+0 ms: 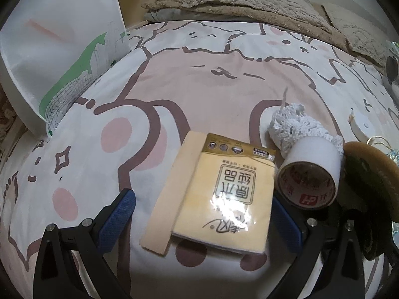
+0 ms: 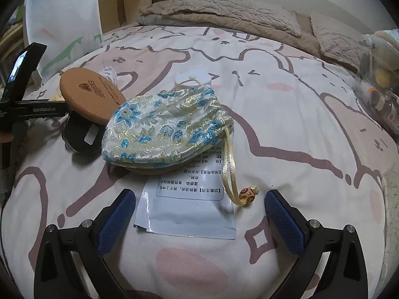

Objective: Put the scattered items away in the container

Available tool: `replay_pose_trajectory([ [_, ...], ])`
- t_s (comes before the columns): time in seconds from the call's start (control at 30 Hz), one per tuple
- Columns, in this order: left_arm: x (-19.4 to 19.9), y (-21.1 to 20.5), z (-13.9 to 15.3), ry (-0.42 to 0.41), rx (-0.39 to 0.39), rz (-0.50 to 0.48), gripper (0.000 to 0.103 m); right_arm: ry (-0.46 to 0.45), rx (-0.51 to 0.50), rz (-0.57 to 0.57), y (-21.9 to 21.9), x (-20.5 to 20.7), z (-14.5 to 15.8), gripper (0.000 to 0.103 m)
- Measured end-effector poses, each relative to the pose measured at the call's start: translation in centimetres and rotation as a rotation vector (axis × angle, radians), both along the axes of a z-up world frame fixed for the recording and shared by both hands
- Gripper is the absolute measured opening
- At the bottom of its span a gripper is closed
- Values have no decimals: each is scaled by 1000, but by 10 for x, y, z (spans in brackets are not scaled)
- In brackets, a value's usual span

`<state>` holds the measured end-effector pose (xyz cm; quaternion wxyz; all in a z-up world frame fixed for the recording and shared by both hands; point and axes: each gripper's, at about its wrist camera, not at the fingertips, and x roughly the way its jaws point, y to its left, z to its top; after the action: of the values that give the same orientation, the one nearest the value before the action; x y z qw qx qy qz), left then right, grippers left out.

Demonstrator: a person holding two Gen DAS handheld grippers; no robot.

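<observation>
Floral drawstring pouch [image 2: 165, 127] atop white sachet [image 2: 189, 206], between wide-spread right tongs [image 2: 200, 220]; cork coaster [image 2: 91, 92] beside.

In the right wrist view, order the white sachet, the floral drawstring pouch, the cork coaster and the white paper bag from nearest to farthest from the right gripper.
1. White sachet, lying between the open fingers of the right gripper.
2. Floral drawstring pouch, just beyond, overlapping the sachet.
3. Cork coaster, behind the pouch, left.
4. White paper bag, far left, standing upright.

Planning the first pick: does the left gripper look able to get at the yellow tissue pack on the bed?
Probably yes. The left gripper is open, and the yellow tissue pack lies flat between its fingers, nothing on top. The white tape roll crowds the right side.
</observation>
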<state>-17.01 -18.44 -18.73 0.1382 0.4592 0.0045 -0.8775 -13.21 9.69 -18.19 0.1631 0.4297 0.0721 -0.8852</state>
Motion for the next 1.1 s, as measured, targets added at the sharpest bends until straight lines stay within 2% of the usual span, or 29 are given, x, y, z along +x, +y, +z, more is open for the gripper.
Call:
replay_pose_trajectory([
  [0.17, 1, 0, -1, -2, 24, -7, 99, -6, -36, -6, 5, -4, 2, 93],
  [0.27, 1, -1, -2, 5, 41, -7, 99, 13, -24, 6, 1, 1, 4, 81],
  [0.3, 2, -1, -1, 12, 43, -8, 96, 22, -19, 15, -1, 2, 5, 75],
  [0.33, 4, -1, 0, 24, 40, -9, 83, 34, -8, 22, -3, 4, 5, 74],
  [0.4, 6, 3, 5, 47, 30, -14, 71, 54, 9, 33, -6, 7, 6, 70],
  [0.47, 7, 6, 5, 52, 24, -23, 70, 64, -4, 46, -6, 9, 8, 65],
  [0.57, 7, 9, 5, 60, 15, -27, 70, 74, -38, 58, -1, 11, 12, 52],
  [0.73, 13, 0, 9, 87, 54, 21, 70, 66, -121, 38, 13, 10, 17, 41],
  [0.77, 14, -2, 10, 93, 63, 28, 70, 65, -144, 33, 18, 11, 20, 35],
  [0.83, 17, -5, 11, 104, 80, 38, 70, 71, -166, 26, 23, 13, 23, 8],
  [1.1, 25, -1, 17, 133, 107, 30, 70, 52, -196, 10, 48, 23, 28, 8],
])
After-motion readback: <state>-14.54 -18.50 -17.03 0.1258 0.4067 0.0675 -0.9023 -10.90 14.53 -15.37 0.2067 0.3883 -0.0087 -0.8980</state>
